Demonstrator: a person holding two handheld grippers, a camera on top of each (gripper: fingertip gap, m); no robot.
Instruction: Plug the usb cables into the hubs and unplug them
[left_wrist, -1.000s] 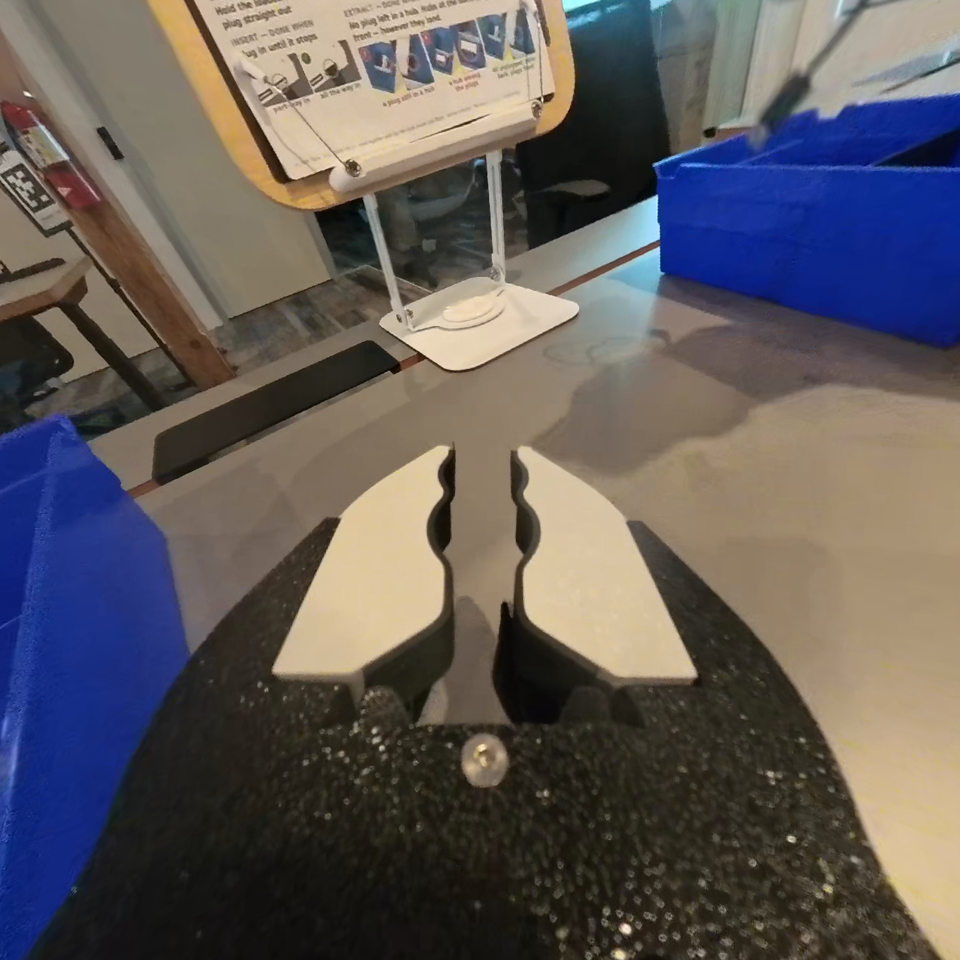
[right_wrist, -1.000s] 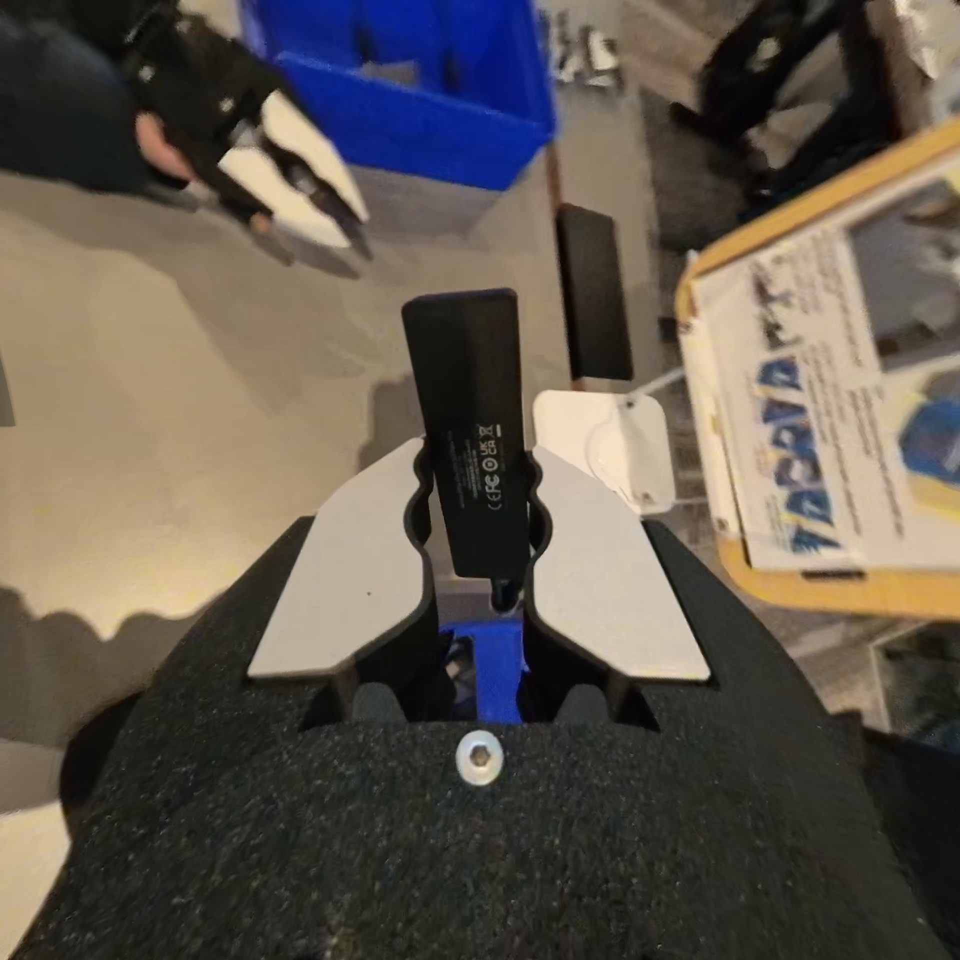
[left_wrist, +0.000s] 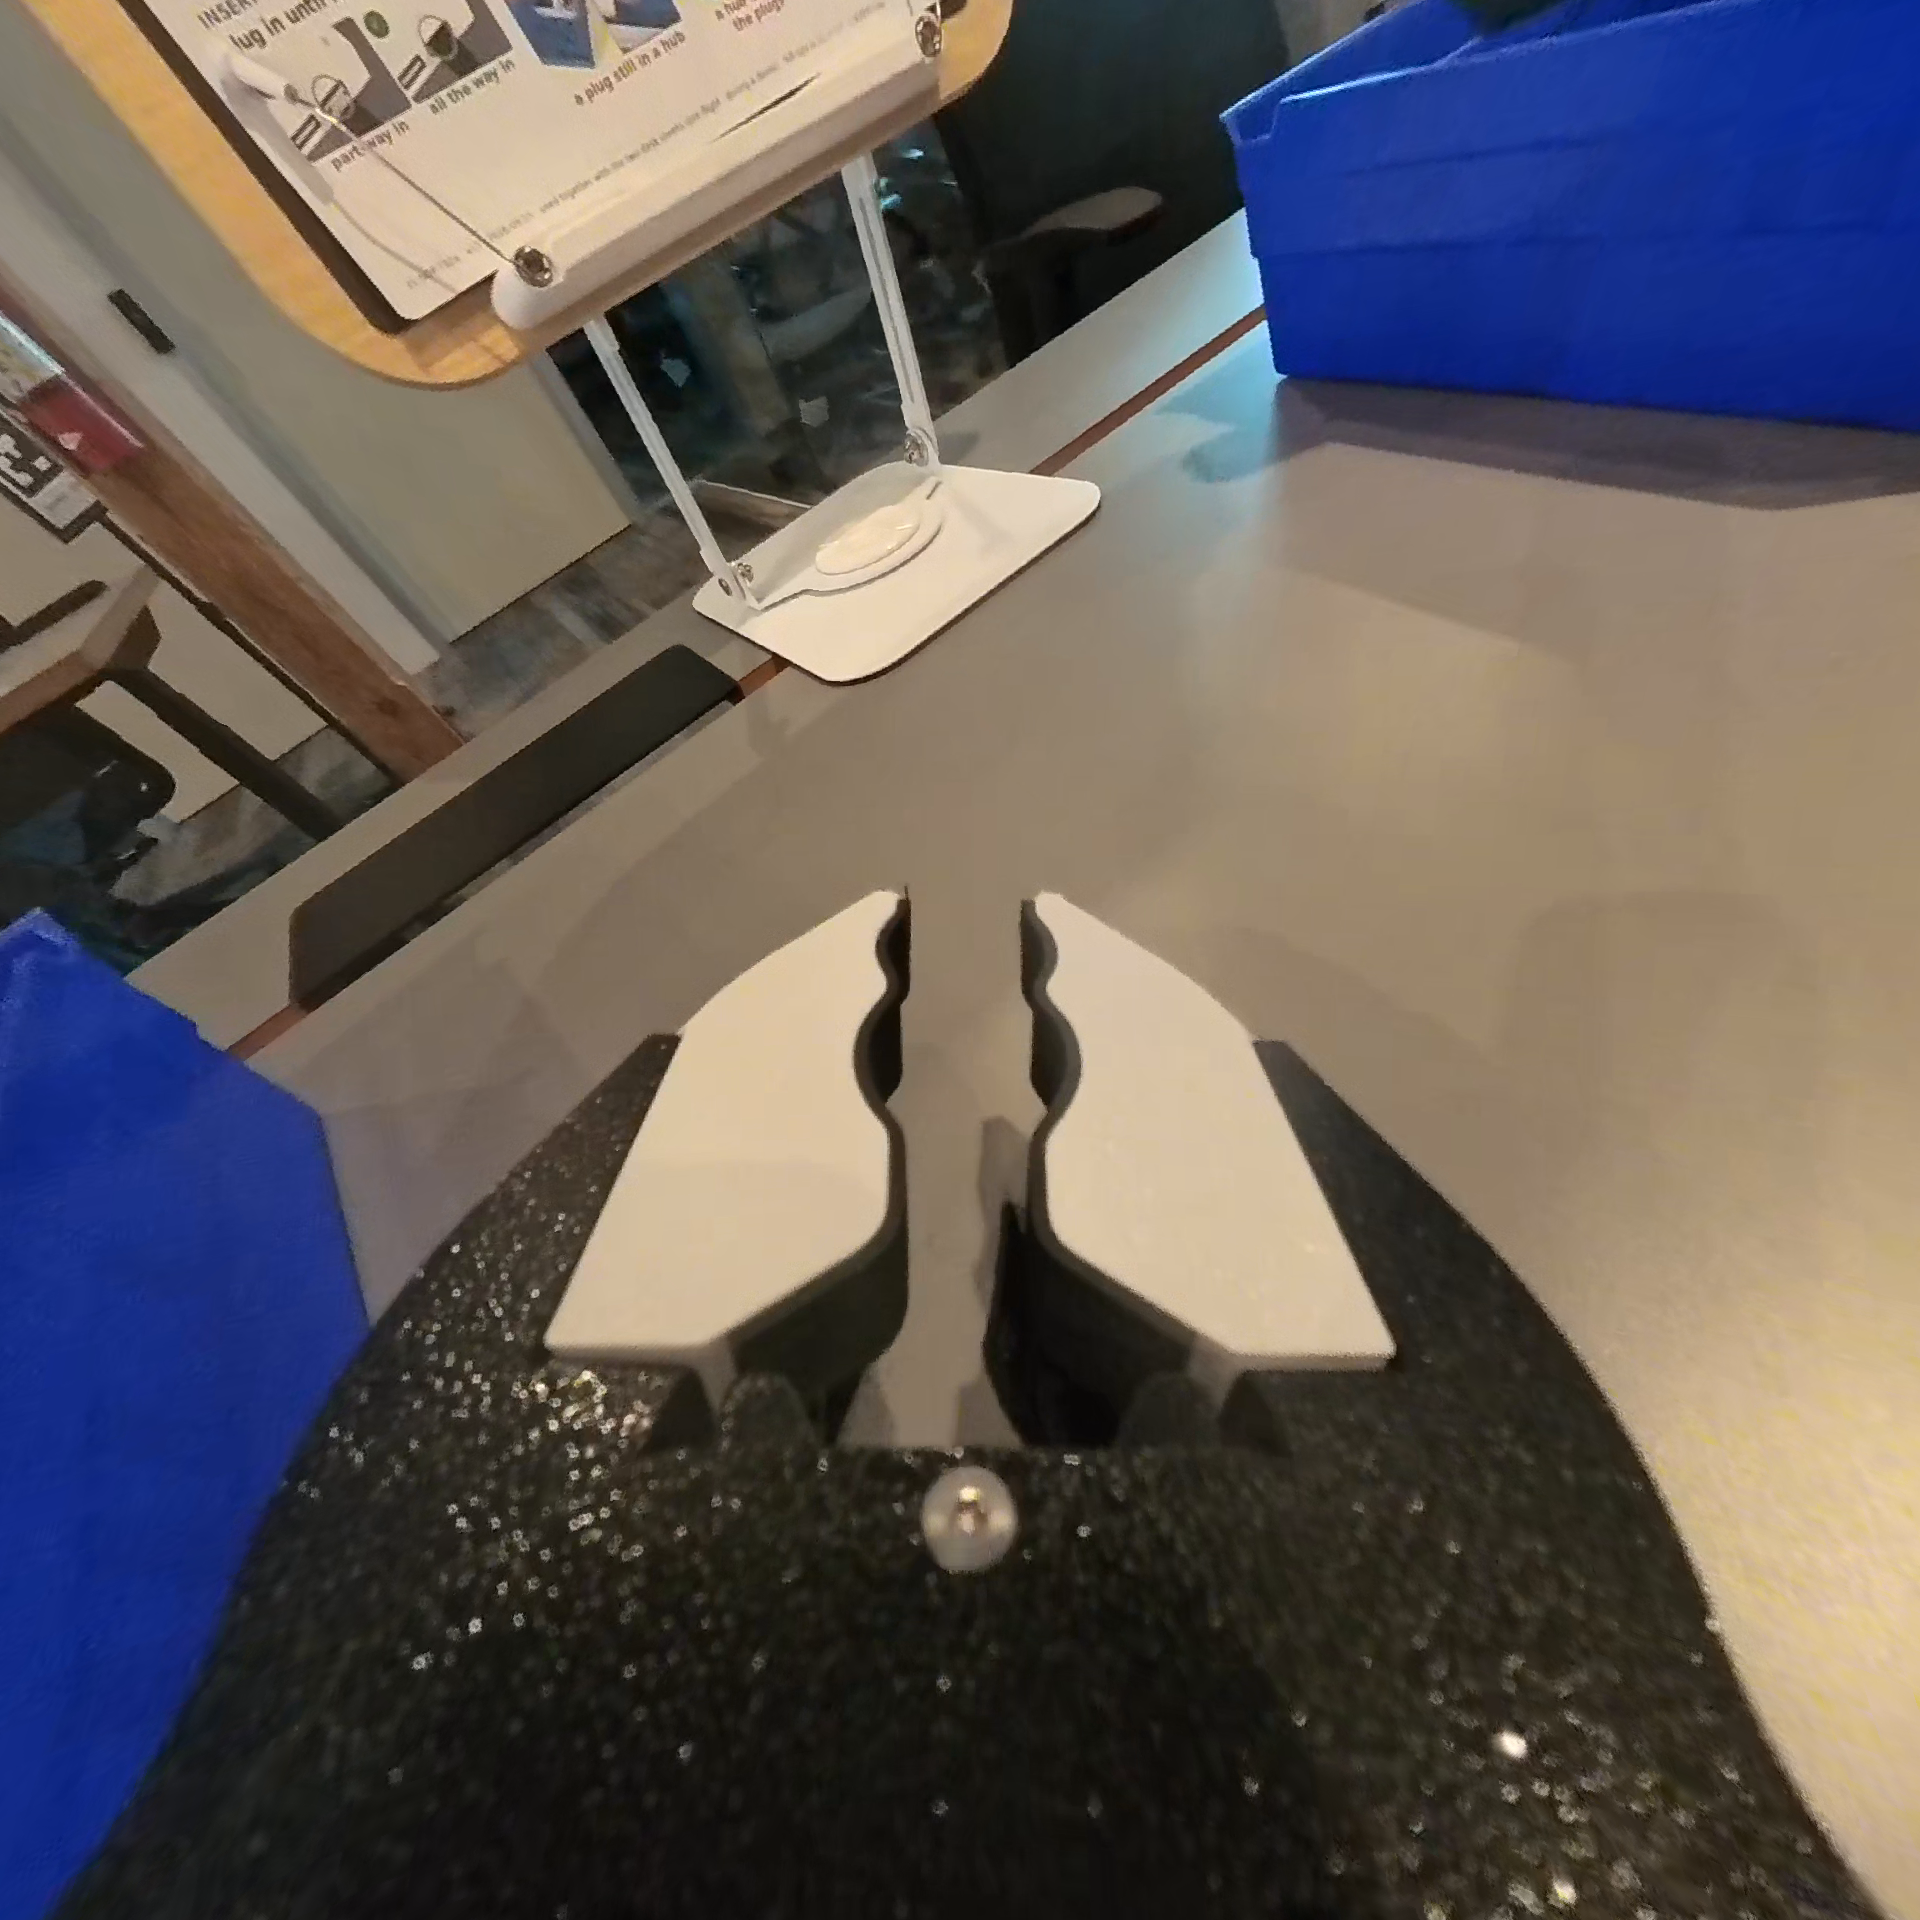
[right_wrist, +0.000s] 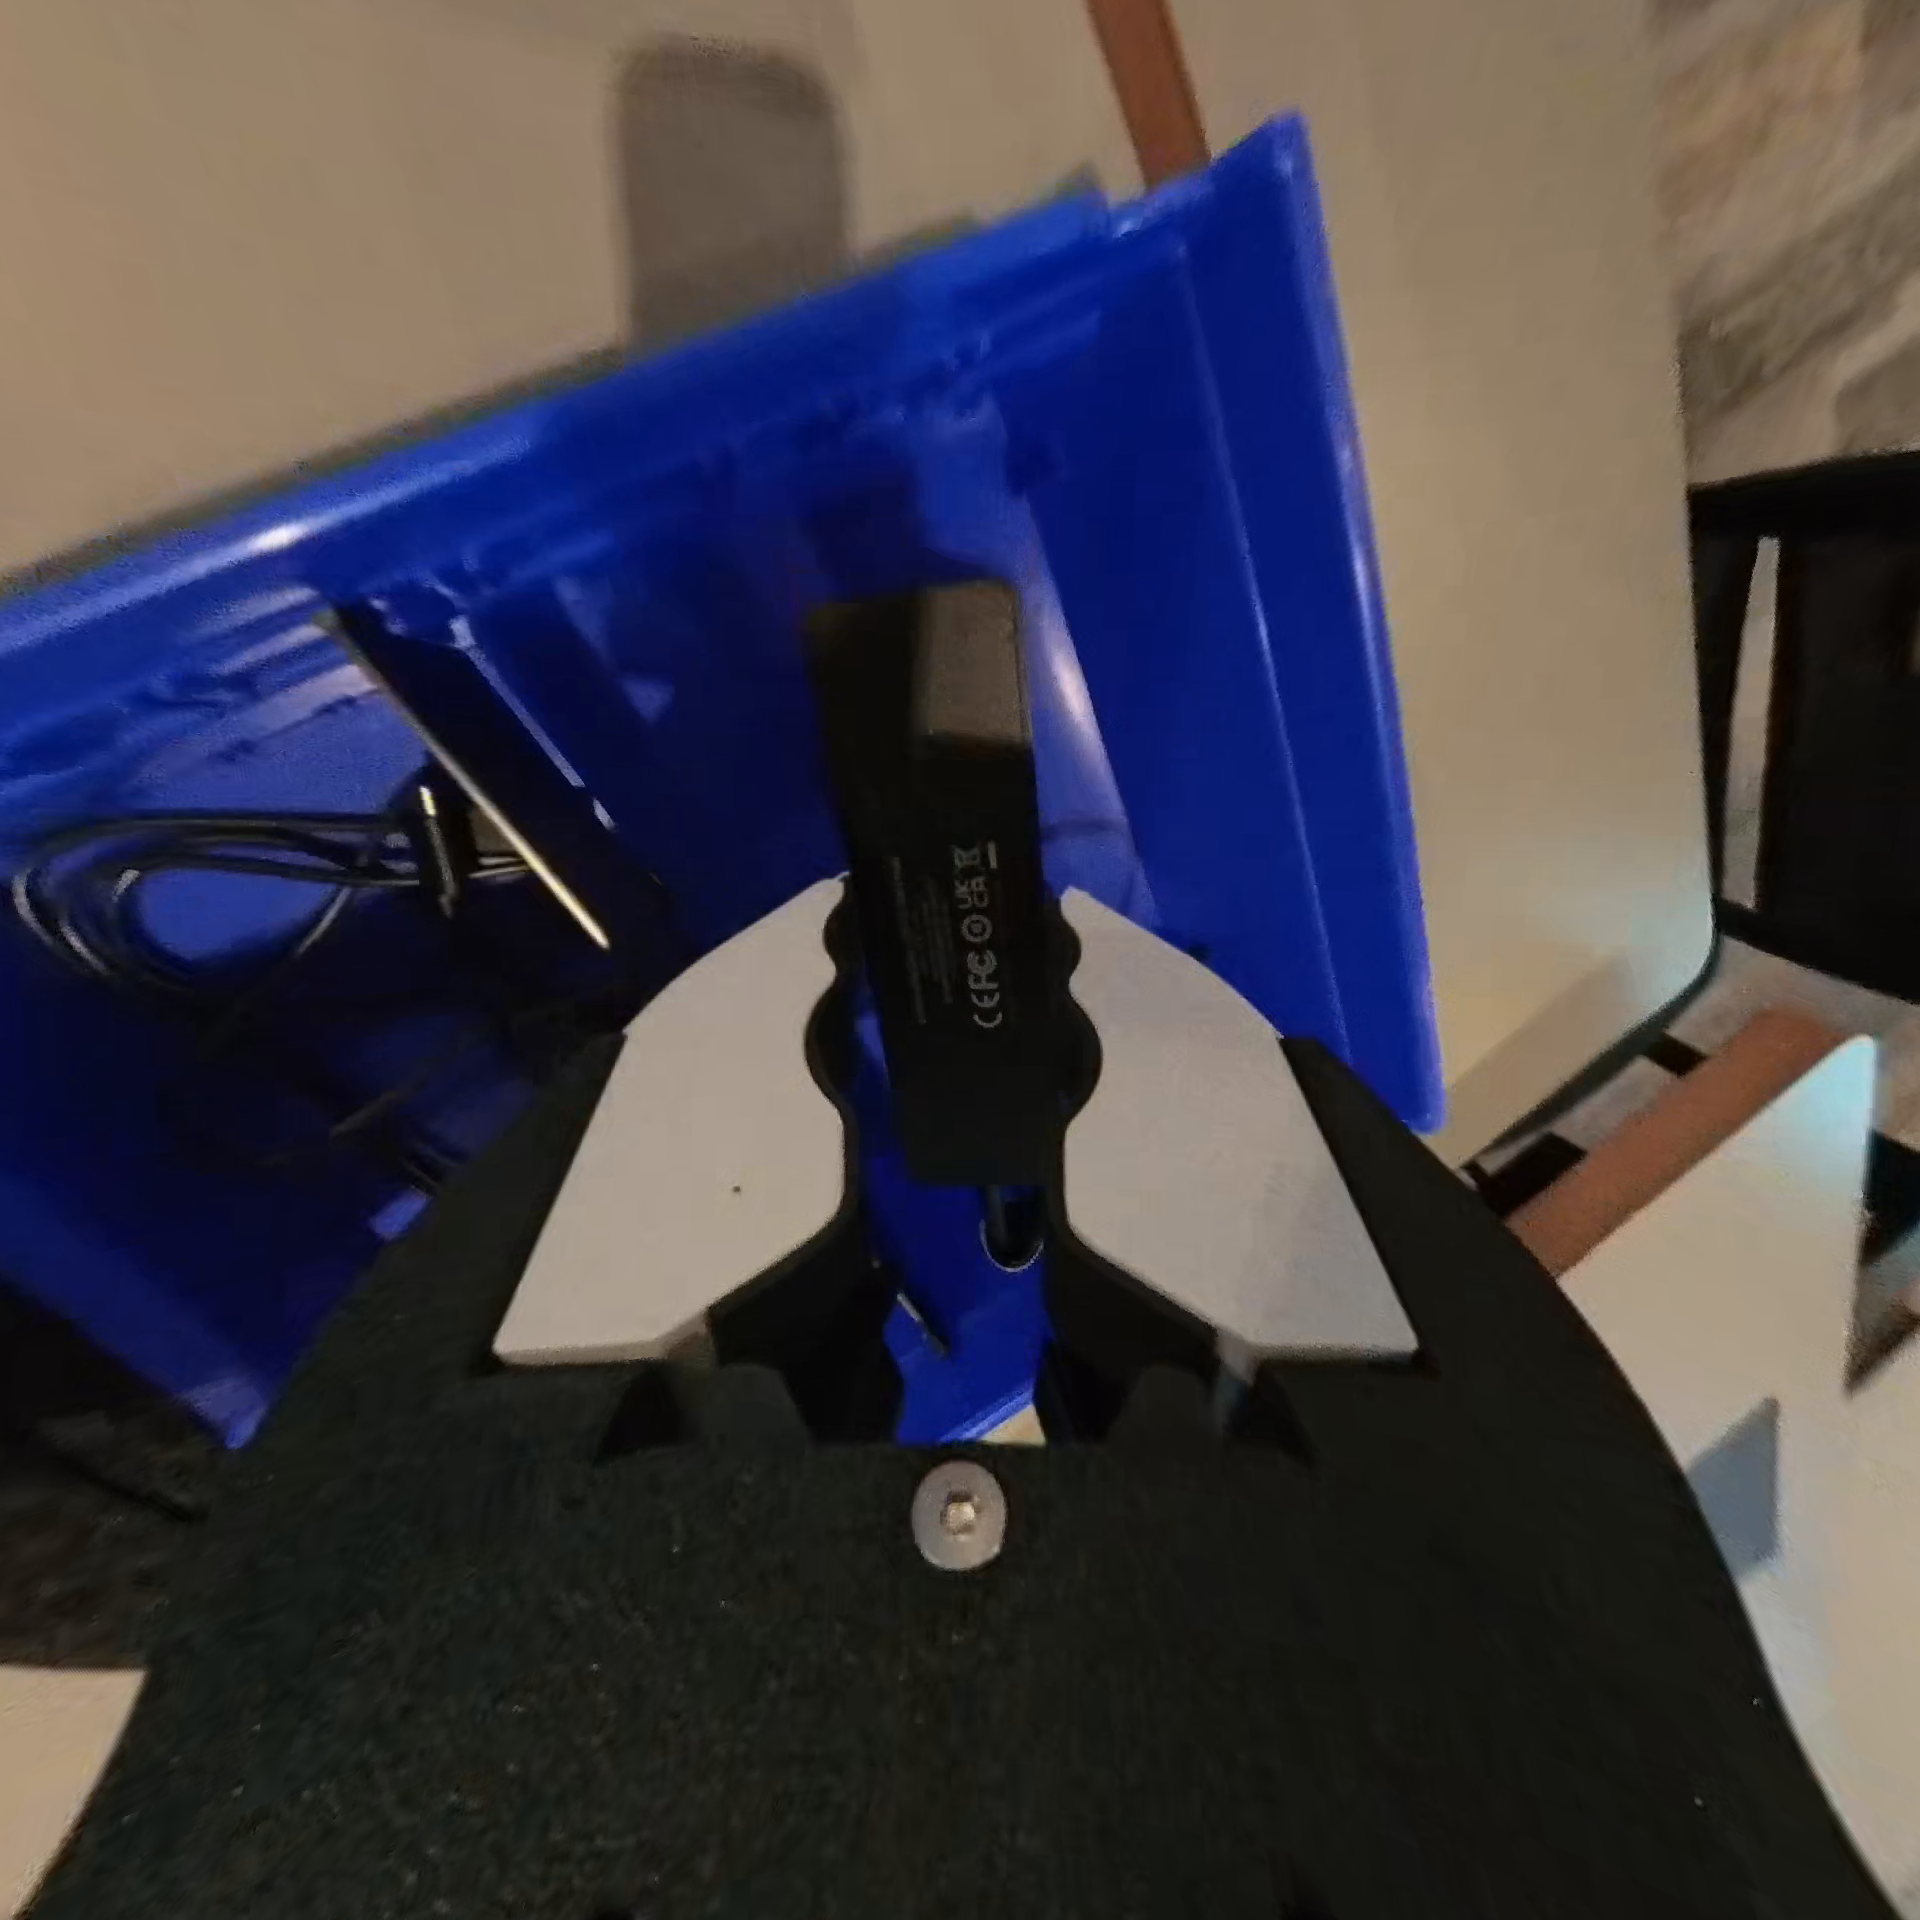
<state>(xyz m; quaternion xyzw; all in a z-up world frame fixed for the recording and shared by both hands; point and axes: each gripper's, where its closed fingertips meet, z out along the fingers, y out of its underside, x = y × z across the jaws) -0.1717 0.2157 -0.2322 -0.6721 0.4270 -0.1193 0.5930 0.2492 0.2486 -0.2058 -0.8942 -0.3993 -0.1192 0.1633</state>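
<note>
My right gripper (right_wrist: 951, 909) is shut on a black USB hub (right_wrist: 951, 831), which sticks out forward past the fingertips. It hangs over an open blue bin (right_wrist: 1299, 623). In the bin lie a coiled black USB cable (right_wrist: 156, 883) and a flat black piece (right_wrist: 499, 748). A thin cable trails from the hub's rear end between the fingers. My left gripper (left_wrist: 964, 914) is empty, its jaws a narrow gap apart, low over the grey table (left_wrist: 1351, 831).
A wooden instruction board on a white stand (left_wrist: 894, 561) stands at the table's far edge. A blue bin (left_wrist: 1610, 229) sits at the far right and another blue bin (left_wrist: 135, 1247) close on the left. A black pad (left_wrist: 499, 810) lies along the far edge.
My right gripper has swung with the hub from over the table to above the blue bin. My left gripper has moved a little toward the stand, with its gap unchanged.
</note>
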